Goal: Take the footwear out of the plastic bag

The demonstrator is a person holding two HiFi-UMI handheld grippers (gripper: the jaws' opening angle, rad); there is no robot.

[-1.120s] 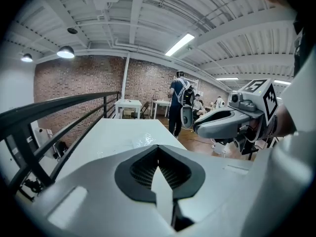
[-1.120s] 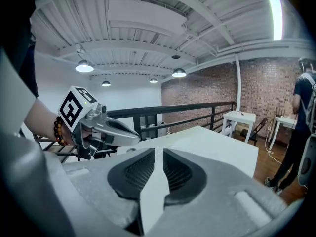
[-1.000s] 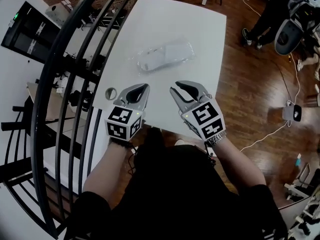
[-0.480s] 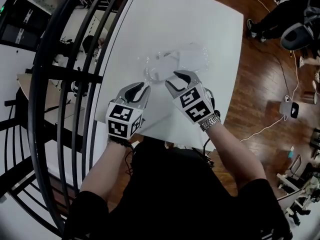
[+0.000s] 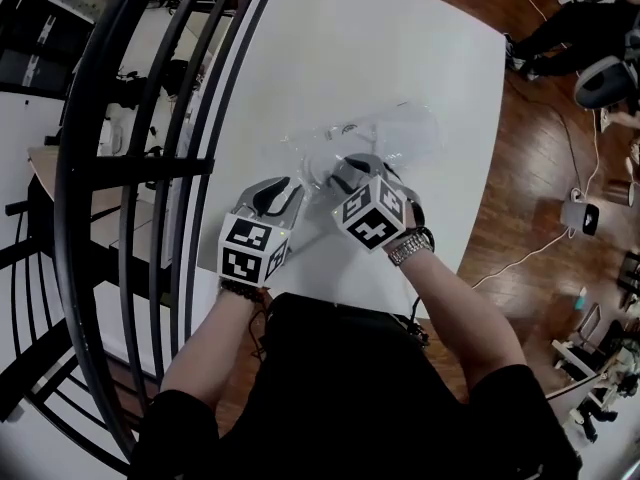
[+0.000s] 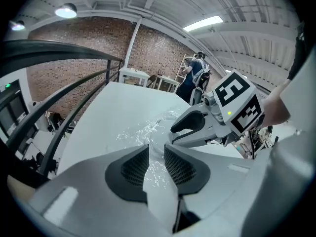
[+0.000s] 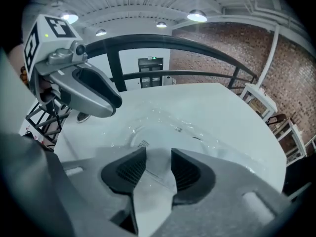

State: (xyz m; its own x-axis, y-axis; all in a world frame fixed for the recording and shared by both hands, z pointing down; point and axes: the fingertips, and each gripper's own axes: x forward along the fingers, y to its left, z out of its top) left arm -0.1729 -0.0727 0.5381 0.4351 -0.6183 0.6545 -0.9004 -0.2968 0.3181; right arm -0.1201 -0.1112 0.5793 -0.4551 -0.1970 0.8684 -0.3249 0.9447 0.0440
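White plastic-topped surface filled the middle of the head view, with a clear plastic bag lying on it just below centre. The pale footwear was still inside the bag, lying flat, its shape blurred by the crinkled film. Both grippers sat at the near edge of the bag, side by side. The left gripper was lower left of the bag and the right gripper just beside it, tilted steeply down onto the plastic.

In the left gripper view, the left gripper had its jaws released; they had just been opening, and wrinkled film showed in the gap without the pads pressing on it. In the right gripper view, the right gripper also had its jaws released, spread wide after just opening, with the bag's near end and the surface showing between them and nothing gripped. A black railing curved down the left of the head view, and a wood floor showed at the right.
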